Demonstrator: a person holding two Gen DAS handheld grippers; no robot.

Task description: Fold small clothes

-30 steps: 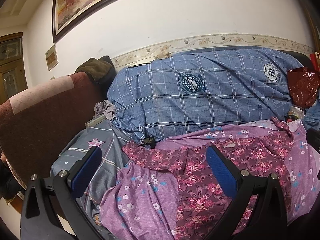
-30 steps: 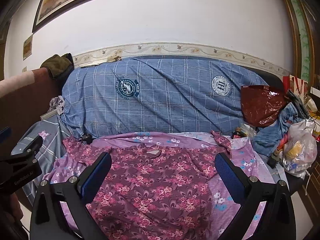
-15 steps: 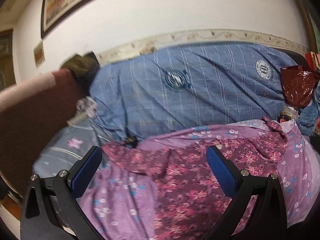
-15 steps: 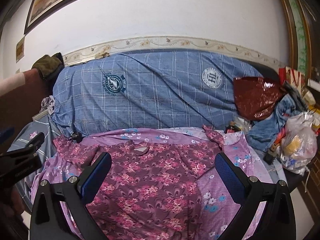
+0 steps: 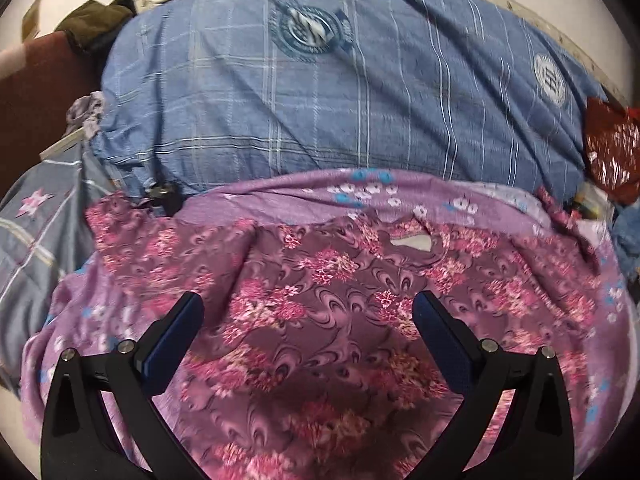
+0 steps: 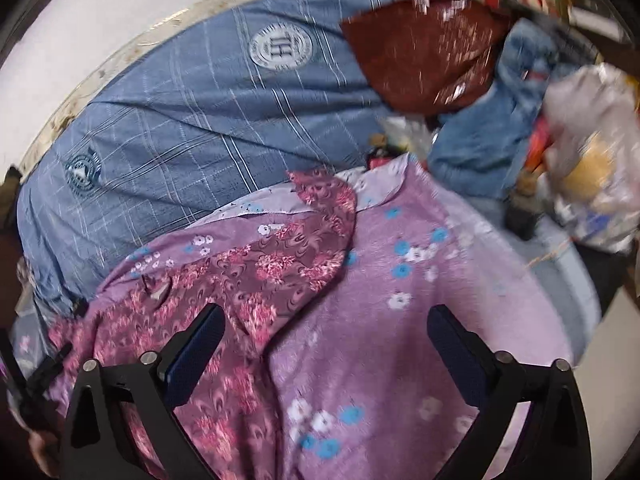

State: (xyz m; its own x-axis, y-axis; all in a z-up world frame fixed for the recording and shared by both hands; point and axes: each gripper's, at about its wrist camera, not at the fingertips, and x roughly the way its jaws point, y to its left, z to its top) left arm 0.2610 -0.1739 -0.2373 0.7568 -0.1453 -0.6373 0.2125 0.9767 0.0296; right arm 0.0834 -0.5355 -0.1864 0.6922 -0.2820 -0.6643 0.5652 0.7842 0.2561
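We see the floral top spread flat on the lilac sheet, filling the frame's centre. Both the left hand-held gripper and right hand-held gripper gape wide, empty. Thin, limp fabric; we would pinch sleeve or hem edges.

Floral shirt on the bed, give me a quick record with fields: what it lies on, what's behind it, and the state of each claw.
garment: dark pink floral shirt, spread flat, neckline away from the cameras
lies on: lilac flowered sheet
behind it: blue plaid bundle
right of the bundle: red plastic bag
left claw: open, over the shirt's middle, holding nothing
right claw: open, over the shirt's right edge and the sheet, holding nothing
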